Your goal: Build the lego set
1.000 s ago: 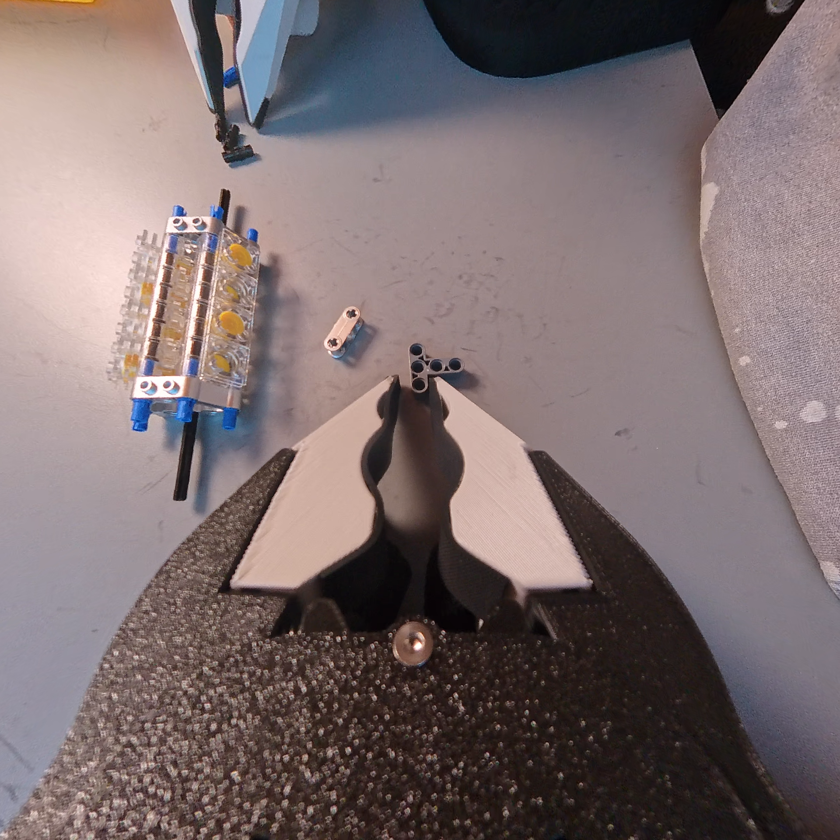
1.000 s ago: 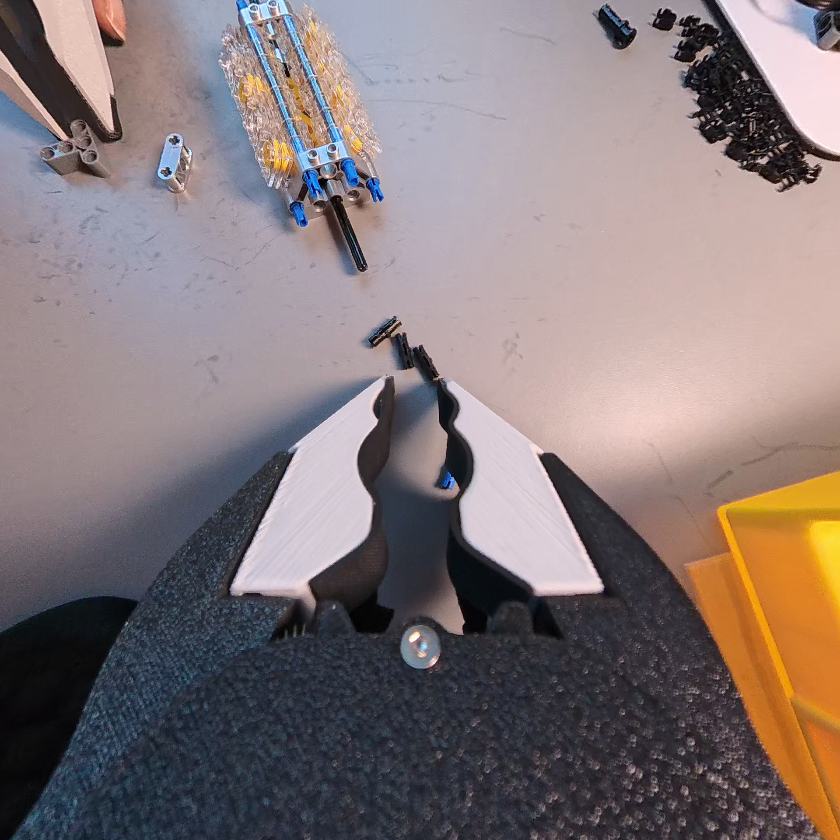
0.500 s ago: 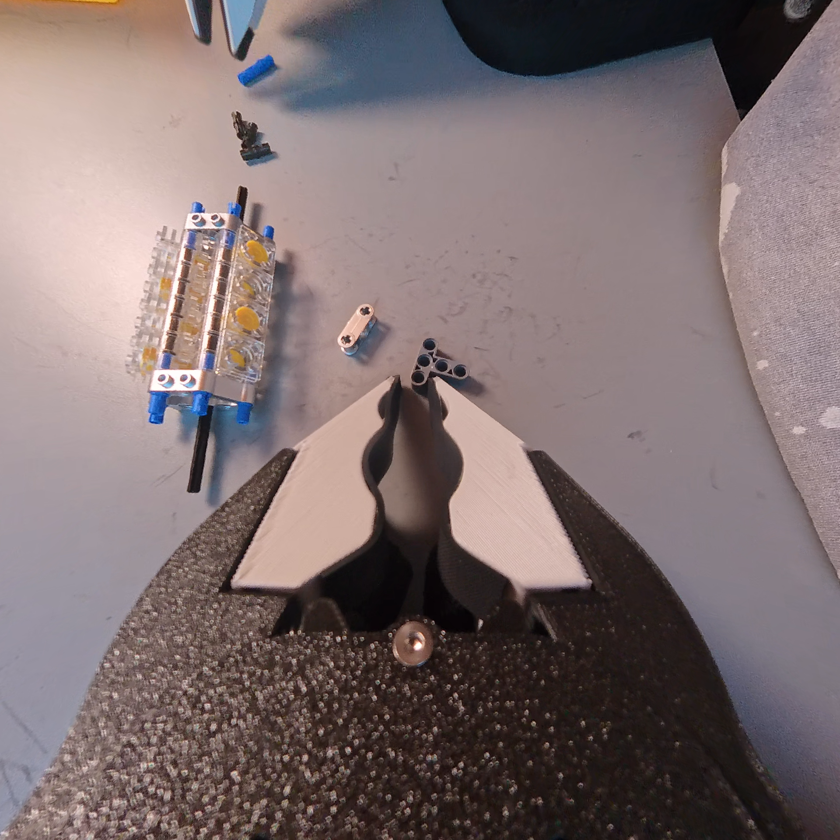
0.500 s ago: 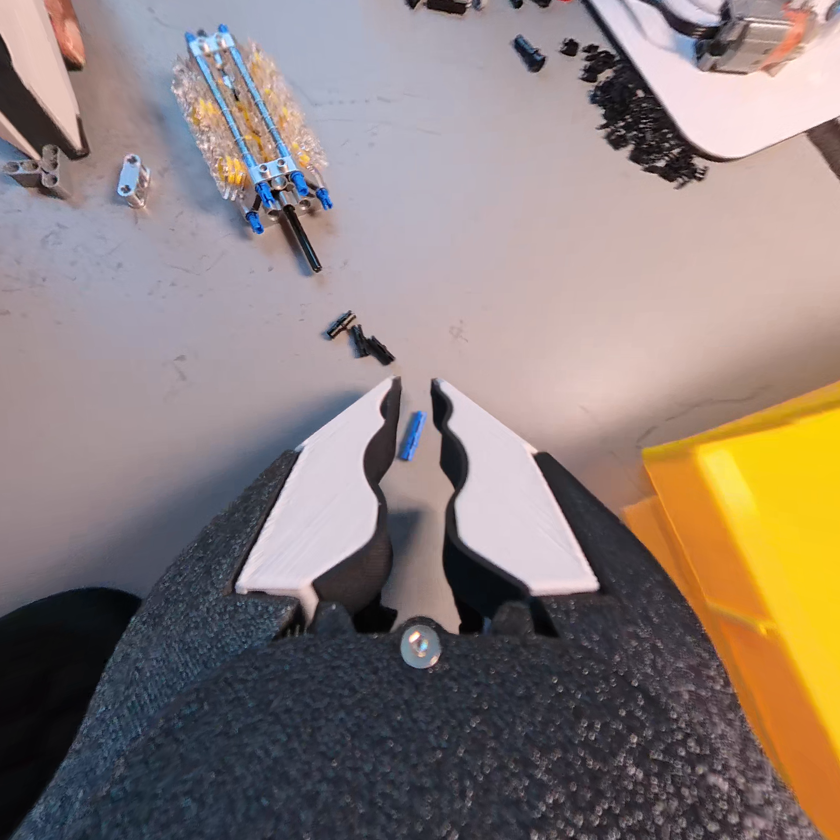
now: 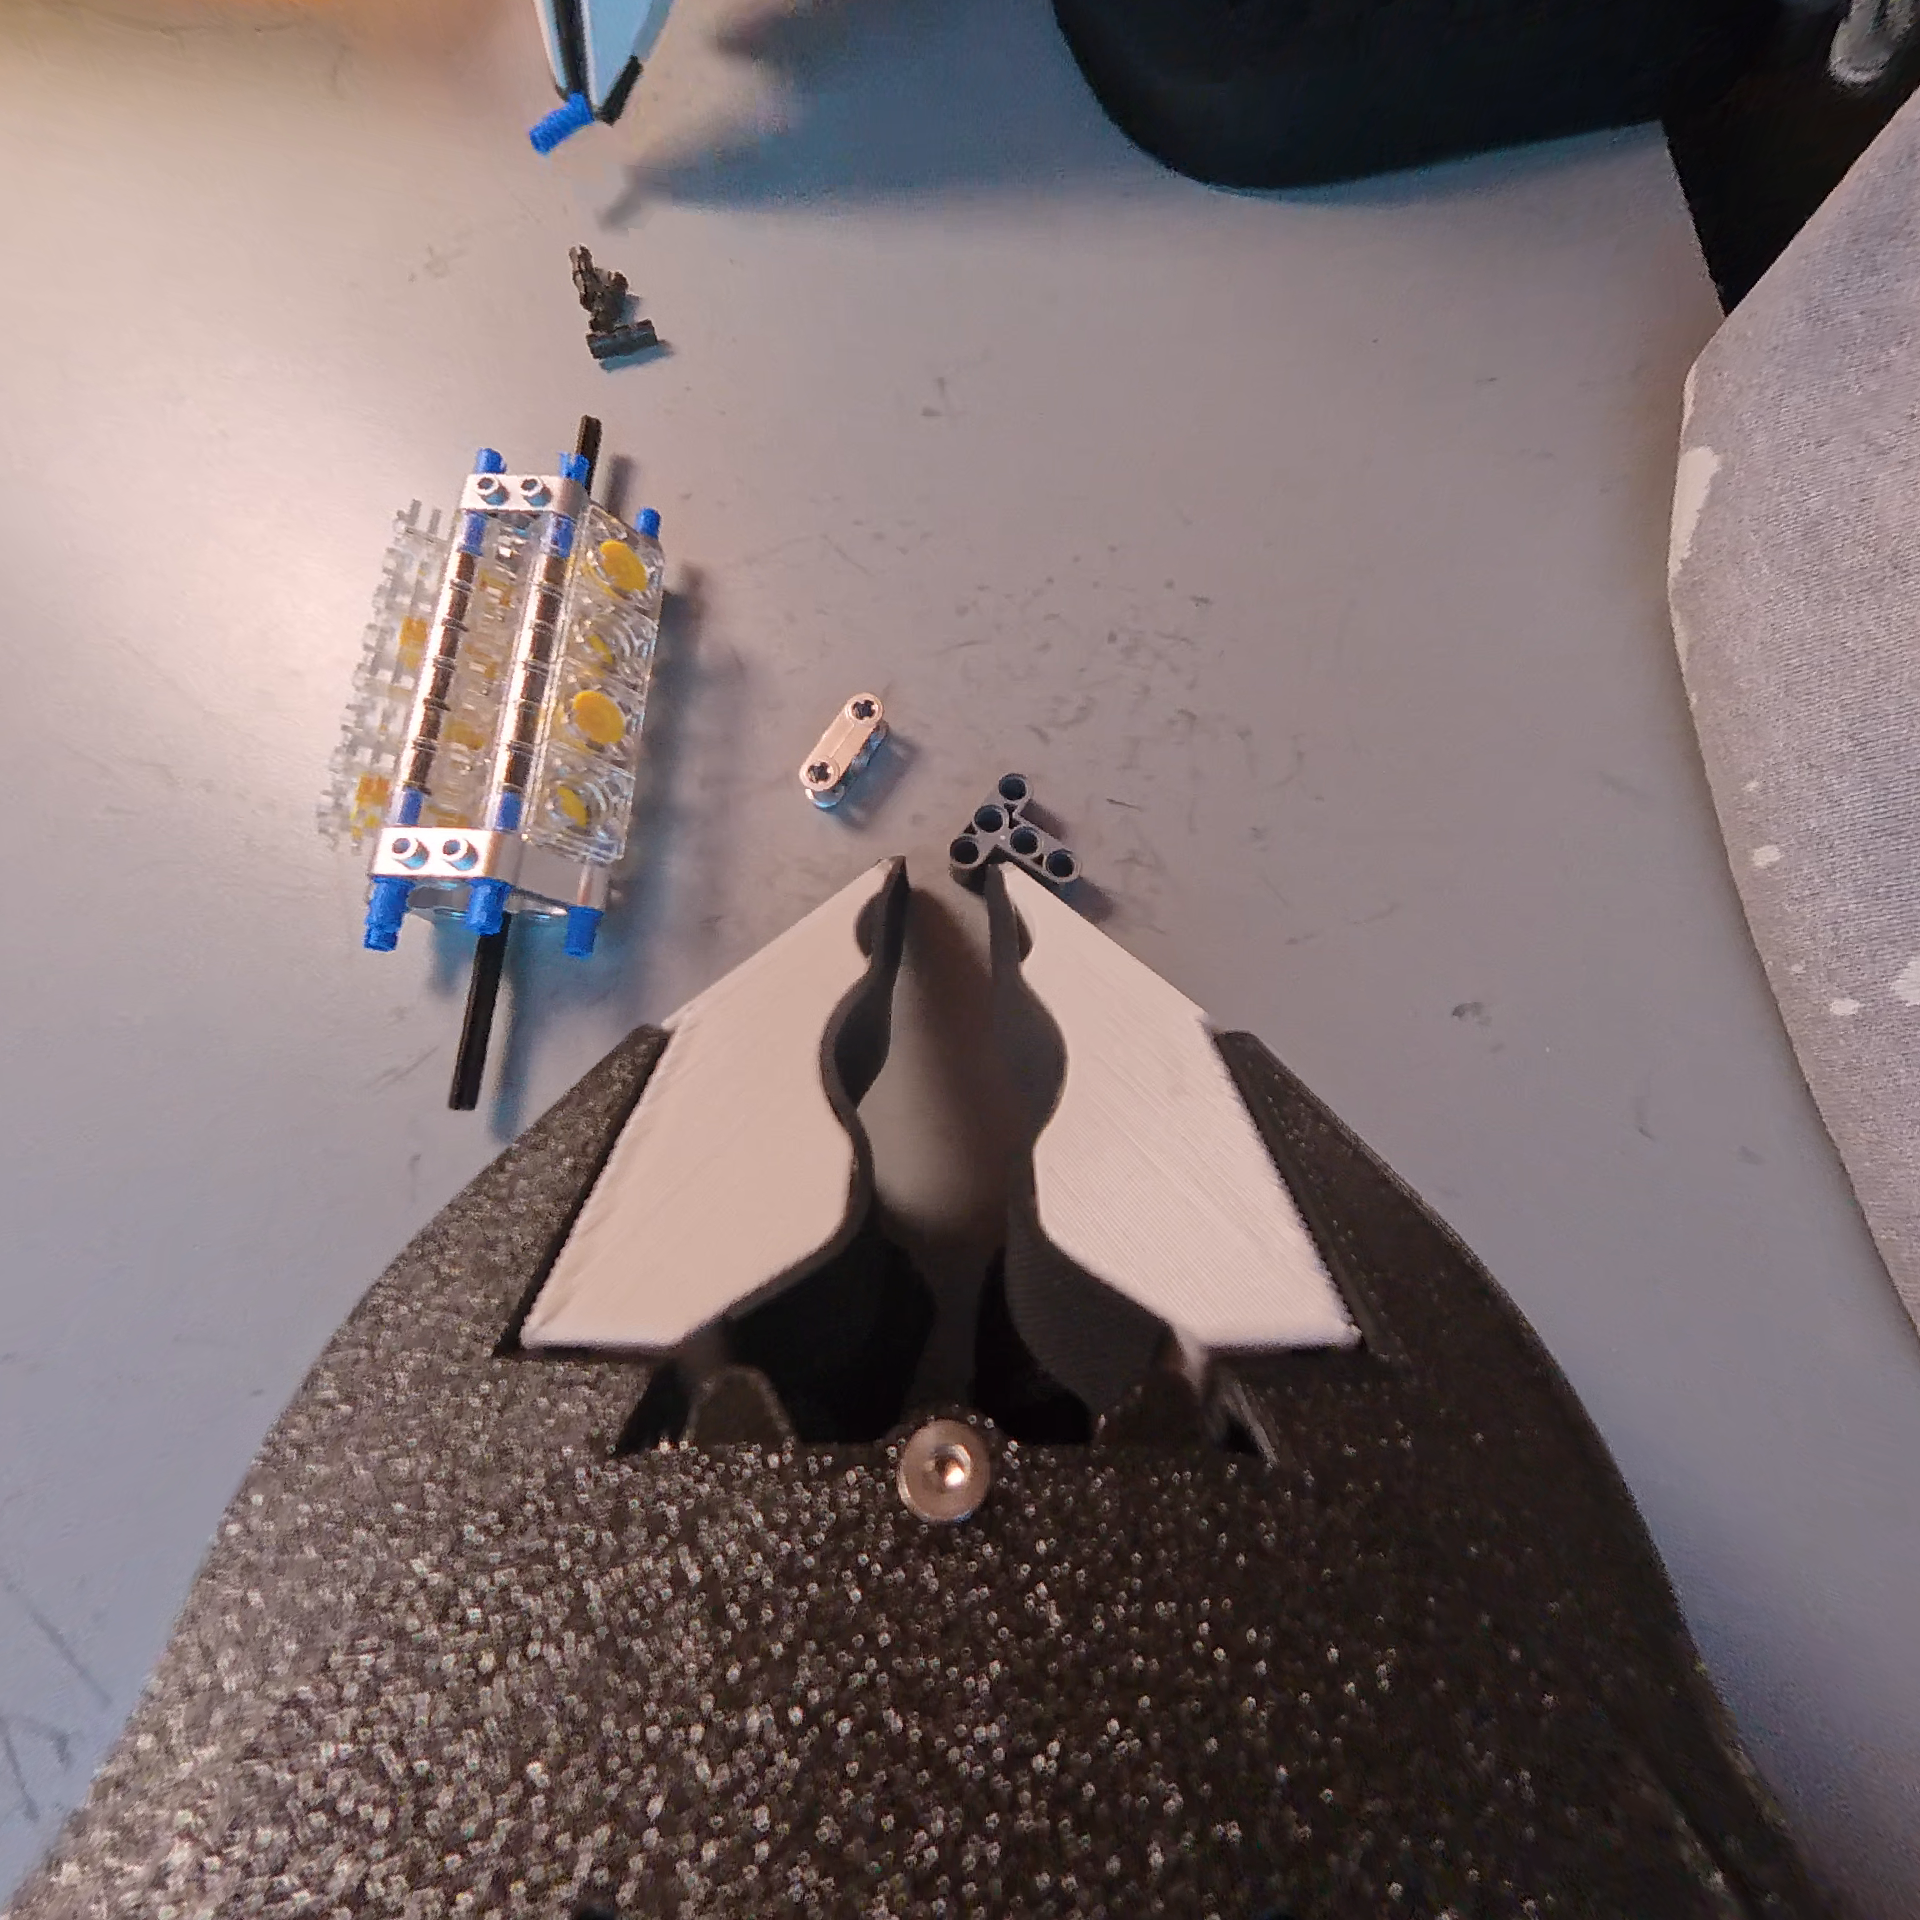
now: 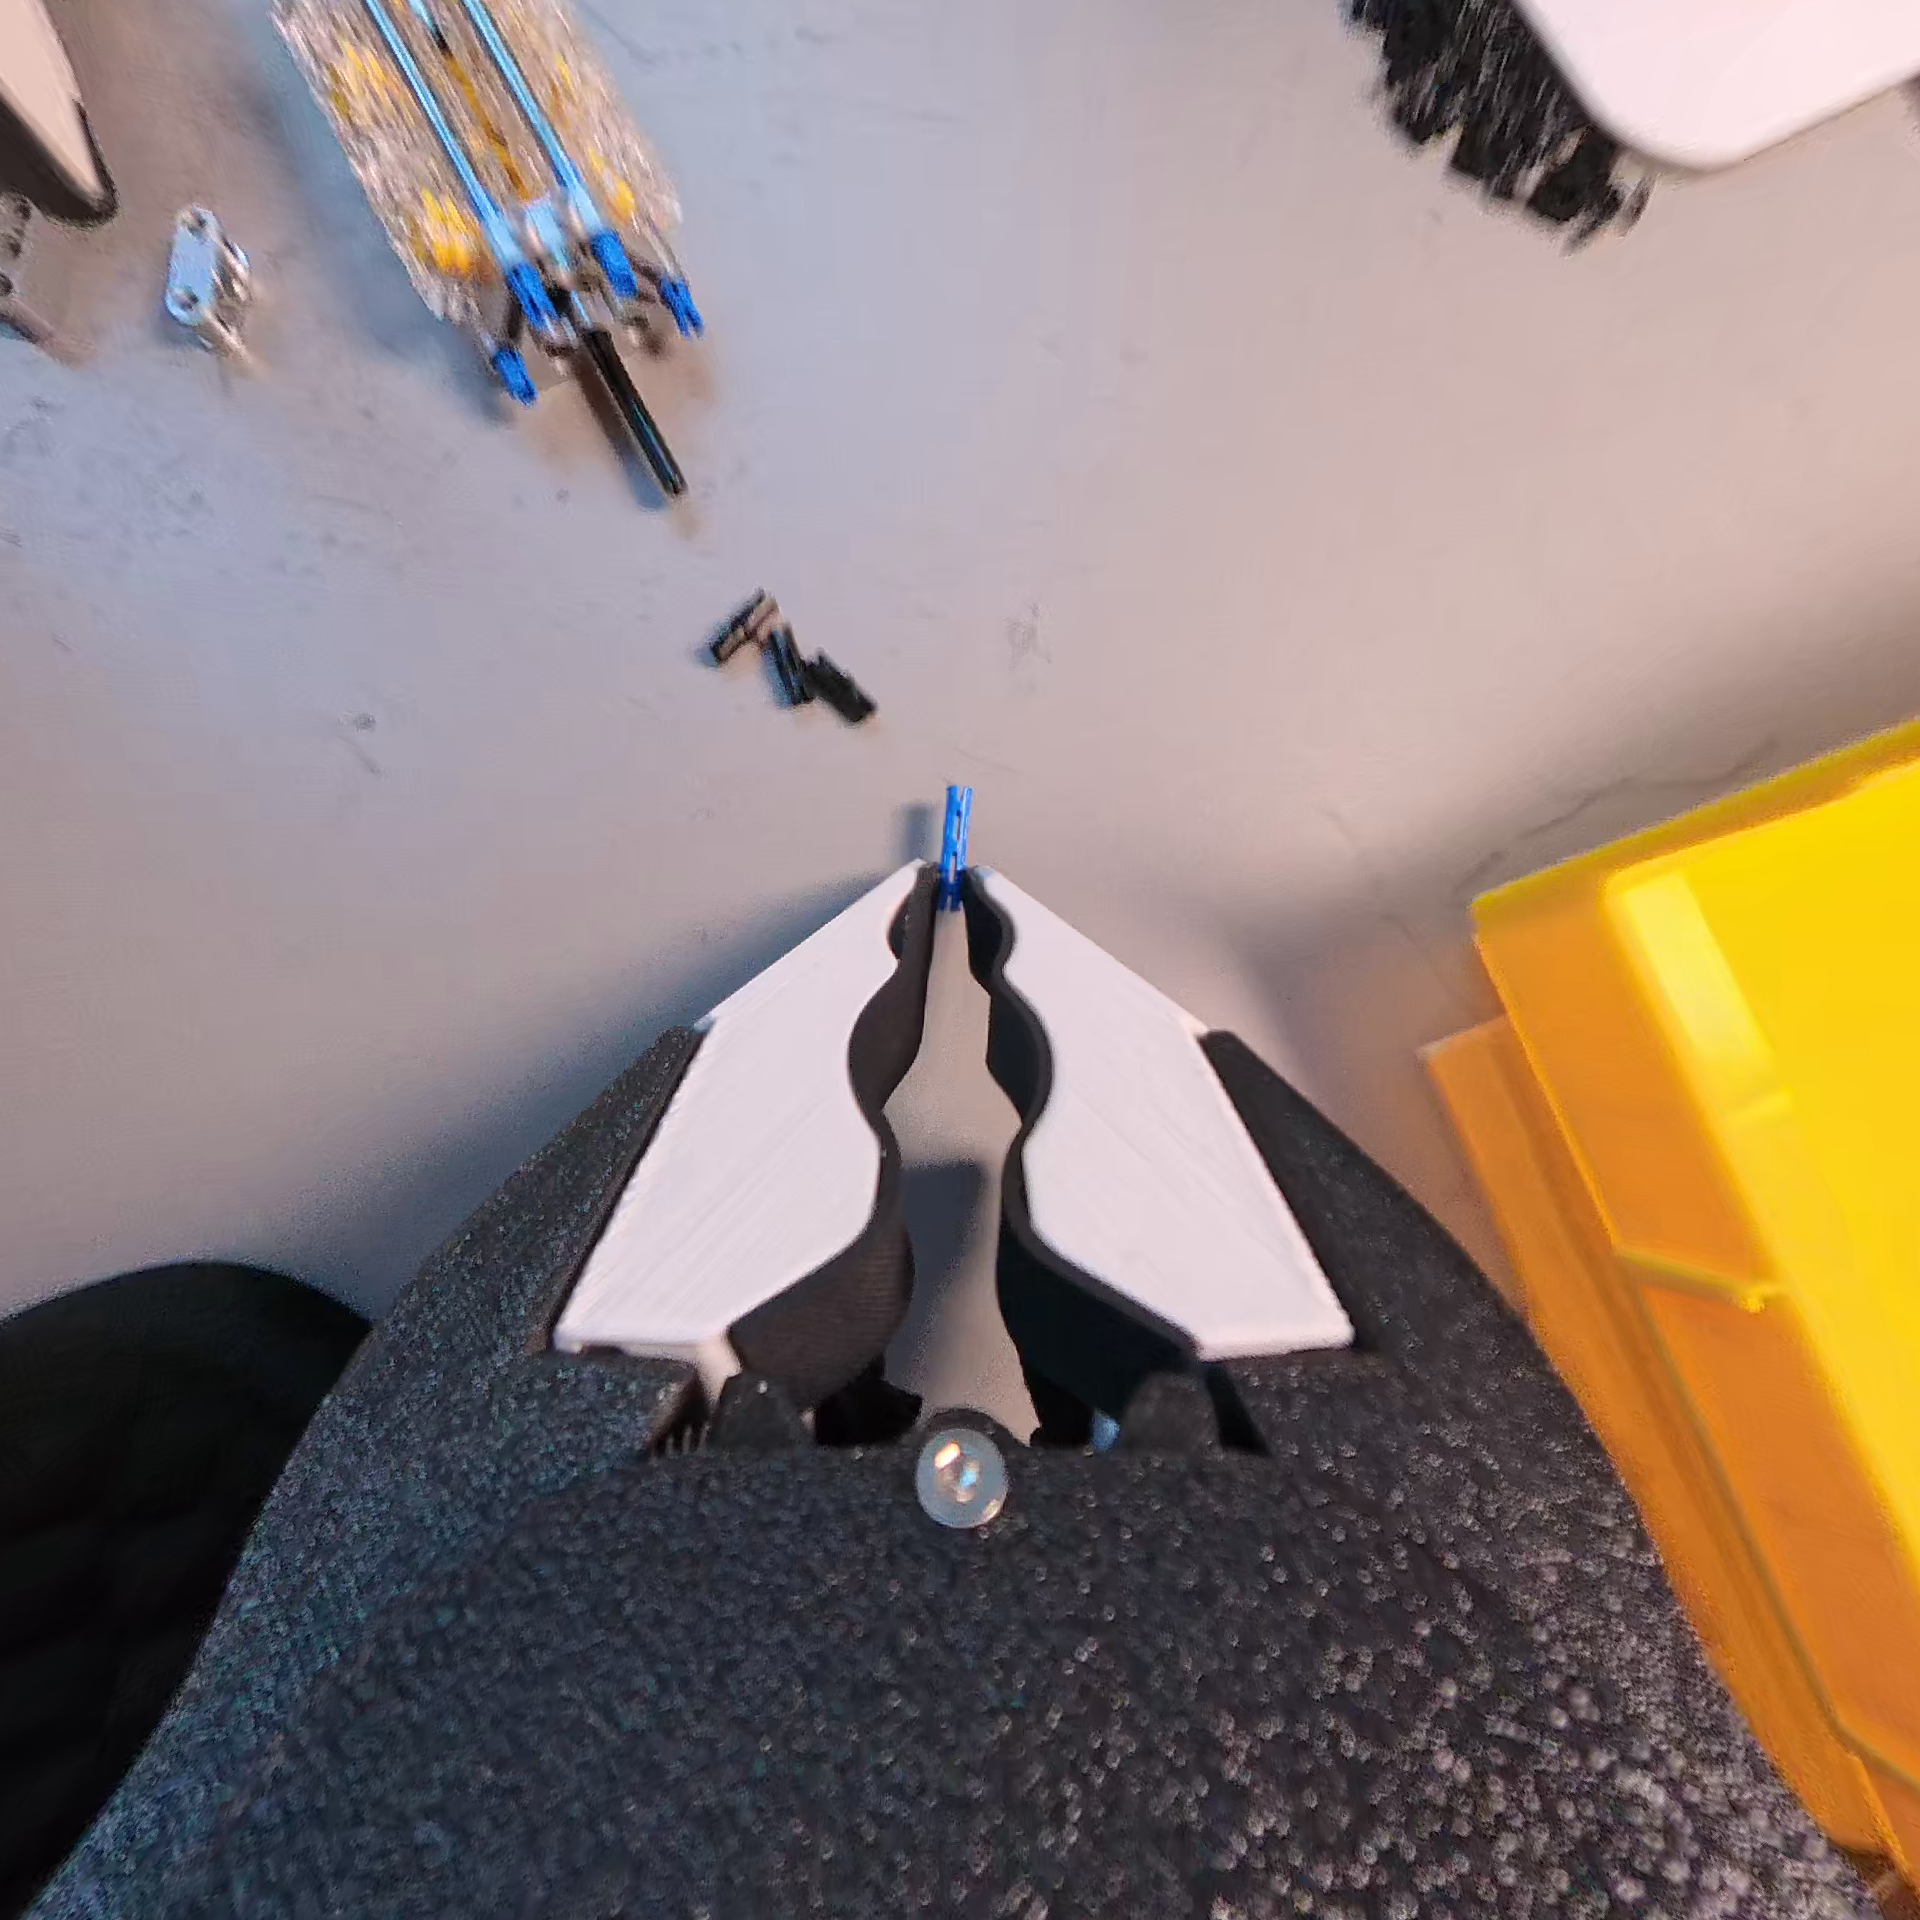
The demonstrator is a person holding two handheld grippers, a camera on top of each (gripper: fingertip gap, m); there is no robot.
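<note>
On the left of the grey table [image 5: 1299, 436], a block assembly [image 5: 499, 707] of clear bricks with yellow discs, silver beams and blue pins is laid flat, a black axle [image 5: 480, 997] projecting from its near end. Just beside it to the right a small silver link [image 5: 844, 750] is seen, and then a dark grey angled beam [image 5: 1013, 836]. The left gripper [image 5: 943, 881] is held low over the table with its tip just beside that beam, the right finger partly covering it; its fingers are slightly apart and nothing is gripped.

In the right wrist view, three small black pins [image 6: 795, 665] are scattered ahead. The right gripper [image 6: 948, 878] is closed on a small blue pin [image 6: 954, 831], pinched by one end at the very fingertips so most of its ribbed length is left projecting forward. A yellow bin [image 6: 1714, 1143] is seen at the right.
</note>
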